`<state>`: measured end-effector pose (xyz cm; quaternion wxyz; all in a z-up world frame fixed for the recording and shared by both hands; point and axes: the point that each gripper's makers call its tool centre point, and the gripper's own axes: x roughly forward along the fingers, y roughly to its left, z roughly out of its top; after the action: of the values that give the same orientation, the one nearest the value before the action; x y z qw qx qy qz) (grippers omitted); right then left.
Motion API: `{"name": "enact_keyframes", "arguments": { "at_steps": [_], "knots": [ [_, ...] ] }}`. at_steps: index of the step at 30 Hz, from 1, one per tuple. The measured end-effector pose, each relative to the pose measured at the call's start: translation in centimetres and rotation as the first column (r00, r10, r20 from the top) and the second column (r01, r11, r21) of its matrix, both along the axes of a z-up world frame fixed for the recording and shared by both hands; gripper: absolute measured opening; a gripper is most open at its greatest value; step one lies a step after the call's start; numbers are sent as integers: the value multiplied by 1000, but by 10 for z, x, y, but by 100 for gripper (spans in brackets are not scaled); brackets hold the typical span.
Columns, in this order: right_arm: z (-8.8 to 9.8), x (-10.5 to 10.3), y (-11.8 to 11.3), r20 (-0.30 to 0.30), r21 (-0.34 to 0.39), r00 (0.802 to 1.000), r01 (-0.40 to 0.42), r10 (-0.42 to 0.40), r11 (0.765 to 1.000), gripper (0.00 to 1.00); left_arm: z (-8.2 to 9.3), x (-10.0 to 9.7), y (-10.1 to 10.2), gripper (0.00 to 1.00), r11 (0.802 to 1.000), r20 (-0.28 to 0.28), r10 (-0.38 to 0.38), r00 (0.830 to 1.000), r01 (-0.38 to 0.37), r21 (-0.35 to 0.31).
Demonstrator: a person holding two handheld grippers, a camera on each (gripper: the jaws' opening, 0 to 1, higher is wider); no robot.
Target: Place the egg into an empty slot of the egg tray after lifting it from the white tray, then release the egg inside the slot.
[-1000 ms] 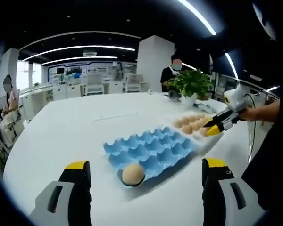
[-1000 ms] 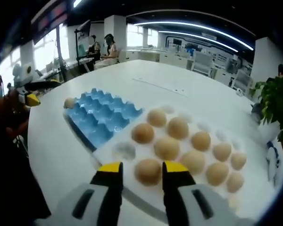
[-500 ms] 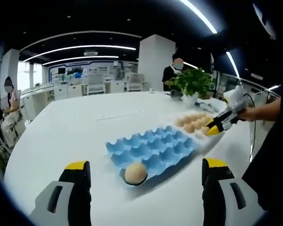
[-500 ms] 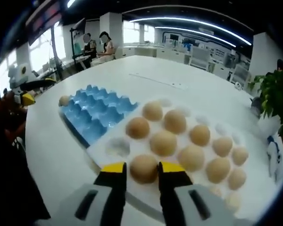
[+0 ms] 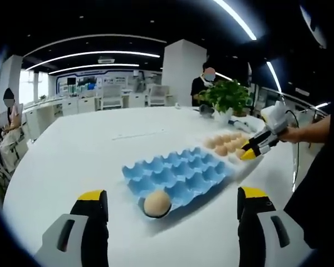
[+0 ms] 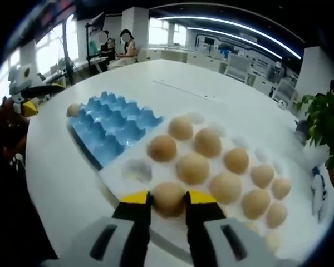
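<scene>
Right tongs [image 6: 167, 199], low in the frame, grip an egg [image 6: 168, 198] still seated in the white tray [image 6: 134, 173]. Left tongs [image 5: 172, 201] stand wide, facing the blue egg tray [image 5: 181, 172] at centre on the counter [image 5: 89, 150].

A tan egg [image 6: 168, 198] is sitting at the near edge of the white tray [image 6: 131, 169], pinched between two yellow-tipped jaws, among other tan eggs. Beside it, touching, the blue egg tray [image 6: 112, 130] is lying flat, carrying one egg [image 5: 156, 203] in a corner slot.
</scene>
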<state>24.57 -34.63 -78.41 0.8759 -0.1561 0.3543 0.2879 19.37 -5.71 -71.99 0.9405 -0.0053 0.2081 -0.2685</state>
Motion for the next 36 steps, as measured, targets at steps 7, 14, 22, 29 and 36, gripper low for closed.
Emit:
{"name": "enact_keyframes", "arguments": {
  "at_steps": [7,14,22,29,36],
  "knots": [
    [9,-1,-1,12,13,1000,6,-7,1000,23,1,1,1,98,1000,8,-1,1000,1,7],
    [25,2,-2,27,60,999,26,-28,998,23,-1,1,5,98,1000,14,1,1000,-1,26],
    [35,1,12,42,82,999,-11,7,997,23,-2,0,3,97,1000,7,-6,1000,5,28],
    [39,1,21,47,96,998,-33,29,995,23,-4,0,3,98,999,-2,-13,1000,13,33],
    [43,-2,36,46,109,997,-70,65,992,23,-4,0,1,97,999,-1,-25,1000,25,33]
  ]
}}
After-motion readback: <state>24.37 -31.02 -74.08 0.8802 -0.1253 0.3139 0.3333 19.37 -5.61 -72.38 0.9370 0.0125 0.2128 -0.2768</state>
